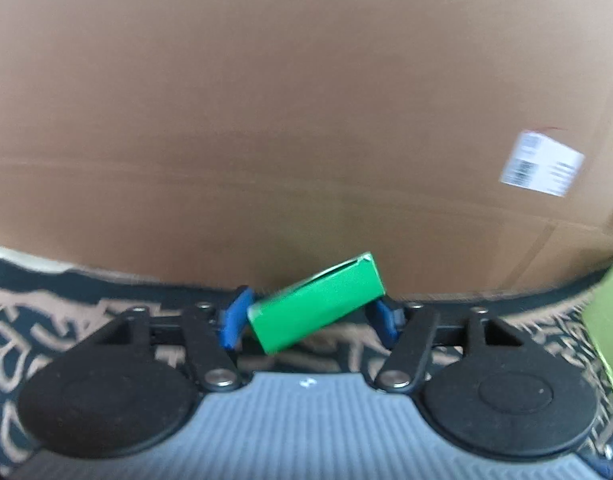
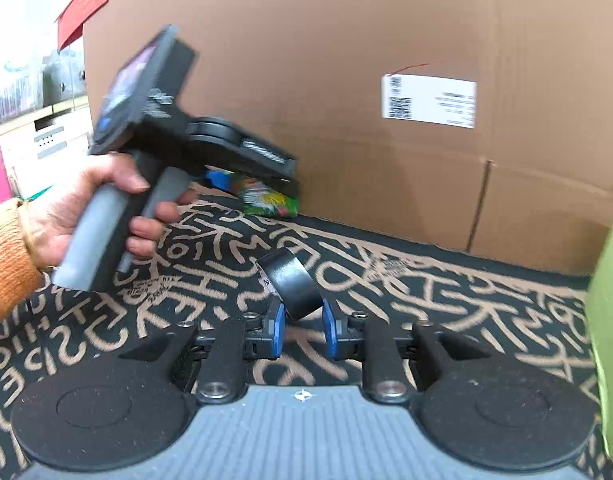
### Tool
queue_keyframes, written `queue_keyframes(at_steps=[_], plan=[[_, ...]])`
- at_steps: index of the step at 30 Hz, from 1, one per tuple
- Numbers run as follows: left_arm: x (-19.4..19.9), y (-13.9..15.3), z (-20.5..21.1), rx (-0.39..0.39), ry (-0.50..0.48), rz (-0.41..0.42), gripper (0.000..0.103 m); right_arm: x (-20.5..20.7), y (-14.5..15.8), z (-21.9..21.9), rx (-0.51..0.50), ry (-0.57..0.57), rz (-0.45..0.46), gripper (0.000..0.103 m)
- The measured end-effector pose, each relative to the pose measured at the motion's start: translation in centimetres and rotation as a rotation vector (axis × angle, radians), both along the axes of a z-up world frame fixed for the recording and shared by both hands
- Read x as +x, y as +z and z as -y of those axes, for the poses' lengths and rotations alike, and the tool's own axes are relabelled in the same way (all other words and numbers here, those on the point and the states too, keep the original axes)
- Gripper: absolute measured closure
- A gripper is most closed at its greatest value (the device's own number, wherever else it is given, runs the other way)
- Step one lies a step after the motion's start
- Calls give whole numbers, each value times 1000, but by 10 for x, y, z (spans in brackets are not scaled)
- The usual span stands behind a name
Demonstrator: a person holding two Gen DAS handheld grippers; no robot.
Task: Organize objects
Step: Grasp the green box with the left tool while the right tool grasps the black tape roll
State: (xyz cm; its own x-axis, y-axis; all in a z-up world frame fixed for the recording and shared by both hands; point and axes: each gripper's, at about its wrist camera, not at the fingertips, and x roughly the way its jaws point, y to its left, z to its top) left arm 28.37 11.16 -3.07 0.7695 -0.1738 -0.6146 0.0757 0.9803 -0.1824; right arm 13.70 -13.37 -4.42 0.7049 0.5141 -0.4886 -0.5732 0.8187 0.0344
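Between the blue pads of my left hand-held gripper point(image 1: 308, 320) sits a small green box point(image 1: 318, 306), tilted so its far end points up and to the right. Both pads press on it, so that one's clenched on the box. Straight ahead of it is a big cardboard box point(image 1: 286, 120) filling nearly the whole left wrist view, with a white label point(image 1: 542, 164) off to the right. Under the gripper is a black cloth with tan scribble lettering point(image 1: 10, 344) covering the surface.

Over on my right hand-held gripper point(image 2: 302, 324), a roll of black tape point(image 2: 290, 284) stands on edge between the pads, leaning away to the left. The pads sit right against its lower part, so it looks gripped, and it's sticking out ahead of the fingertips above the patterned cloth.

Off to the left and ahead of the right gripper I can see the other one from the side, held by a hand point(image 2: 82, 212) in an orange sleeve point(image 2: 6, 256), nose down near the foot of the cardboard box. What's in it looks like a colorful printed face from this angle, pretty blurry. Something light green point(image 2: 610, 320) pokes in at the far right edge of both views; can't tell what it is.
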Motion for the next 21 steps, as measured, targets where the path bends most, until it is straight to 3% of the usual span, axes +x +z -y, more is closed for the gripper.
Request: queue_keyframes(at_steps=[3, 5, 8, 9, 12, 16, 19, 21], plan=[[-43, 7, 7, -48, -86, -1, 64, -10, -3, 14, 1, -34, -7, 80], [-76, 5, 17, -16, -126, -1, 60, -20, -7, 28, 8, -60, -19, 80], [-109, -5, 30, 36, -159, -25, 17, -35, -12, 49, 23, -105, -48, 80], [-118, -4, 31, 55, -151, -19, 12, -41, -14, 55, 25, -111, -62, 80], [-129, -6, 29, 98, -155, -13, 8, -53, -16, 69, 21, -129, -80, 80], [-127, 0, 36, 67, -133, -3, 0, -60, -18, 75, 16, -146, -79, 78], [-113, 4, 46, 62, -116, 17, 0, -60, -18, 73, 17, -143, -78, 52], [-96, 1, 58, 91, -122, 11, 0, -64, -18, 70, -2, -150, -55, 46]])
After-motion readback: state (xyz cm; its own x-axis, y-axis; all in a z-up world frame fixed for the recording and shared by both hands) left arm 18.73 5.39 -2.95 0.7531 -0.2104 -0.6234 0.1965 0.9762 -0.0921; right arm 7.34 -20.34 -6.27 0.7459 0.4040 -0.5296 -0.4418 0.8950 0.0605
